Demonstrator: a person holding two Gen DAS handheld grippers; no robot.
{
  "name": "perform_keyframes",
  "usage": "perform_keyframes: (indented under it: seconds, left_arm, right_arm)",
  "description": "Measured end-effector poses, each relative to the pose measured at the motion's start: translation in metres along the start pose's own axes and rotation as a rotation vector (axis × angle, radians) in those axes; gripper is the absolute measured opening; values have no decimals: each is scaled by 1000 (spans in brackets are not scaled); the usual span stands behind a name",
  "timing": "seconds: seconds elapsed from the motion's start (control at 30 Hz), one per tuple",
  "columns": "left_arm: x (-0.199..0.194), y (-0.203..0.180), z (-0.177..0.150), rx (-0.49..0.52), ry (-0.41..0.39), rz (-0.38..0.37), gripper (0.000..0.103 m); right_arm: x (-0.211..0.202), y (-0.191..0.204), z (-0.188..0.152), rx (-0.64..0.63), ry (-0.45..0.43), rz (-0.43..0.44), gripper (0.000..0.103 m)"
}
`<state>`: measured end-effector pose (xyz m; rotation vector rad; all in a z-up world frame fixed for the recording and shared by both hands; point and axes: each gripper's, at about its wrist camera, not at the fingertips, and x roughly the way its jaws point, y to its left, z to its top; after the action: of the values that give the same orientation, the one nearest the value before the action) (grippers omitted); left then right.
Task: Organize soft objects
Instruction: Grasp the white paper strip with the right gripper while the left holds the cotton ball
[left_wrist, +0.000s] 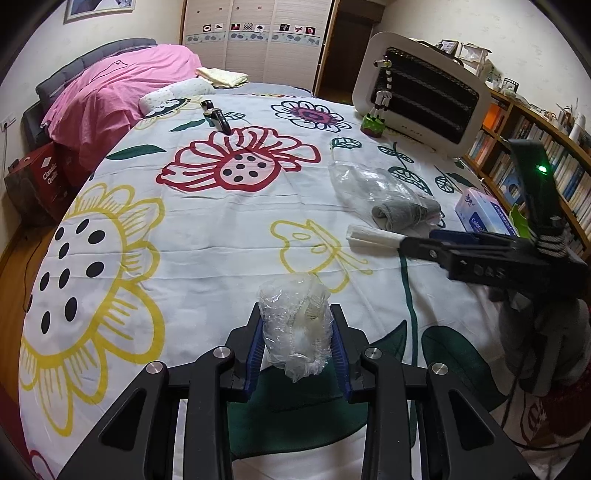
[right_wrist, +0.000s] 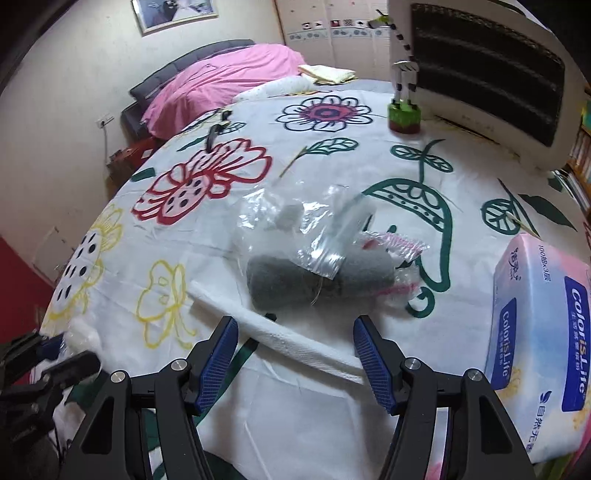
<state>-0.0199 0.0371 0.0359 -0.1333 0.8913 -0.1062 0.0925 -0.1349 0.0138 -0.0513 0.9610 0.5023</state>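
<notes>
My left gripper (left_wrist: 296, 325) is shut on a crumpled clear plastic bag with white fluff inside (left_wrist: 295, 328), held above the flowered sheet (left_wrist: 207, 229). My right gripper (right_wrist: 293, 332) is open, its jaws on either side of a rolled white cloth (right_wrist: 280, 332) that lies on the sheet; it also shows in the left wrist view (left_wrist: 373, 238). Just beyond lies a grey rolled sock (right_wrist: 314, 280) partly under a clear zip bag (right_wrist: 295, 221), with a pink-striped item (right_wrist: 391, 243) beside it. The right gripper shows in the left wrist view (left_wrist: 417, 242).
A ColorisLife tissue pack (right_wrist: 539, 325) lies at the right. A white heater (left_wrist: 421, 96) and a zebra figure on a green base (left_wrist: 375, 125) stand at the back. A dark object (left_wrist: 218, 116) lies far off. Pink bedding (left_wrist: 122, 88) is back left, bookshelves (left_wrist: 535, 155) right.
</notes>
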Motion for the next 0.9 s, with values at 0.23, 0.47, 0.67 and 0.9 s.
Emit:
perform_keyframes:
  seconds: [0.23,0.47,0.67,0.9]
  left_arm:
    - [4,5,2,-18,1,5,34]
    - [5,5,3,-15,-4,6,34]
    - [4,7,2,-24,-7,12,34]
    - [4,4,2,-20,-5,5,34]
  right_arm:
    - [-13,14,-18,-56,73,111,69]
    - [-8,42,-18,-201,59,26,65]
    - [5,49,-13,-261,38,-40,41]
    - [-2,52,-19,-249,32,-51,16]
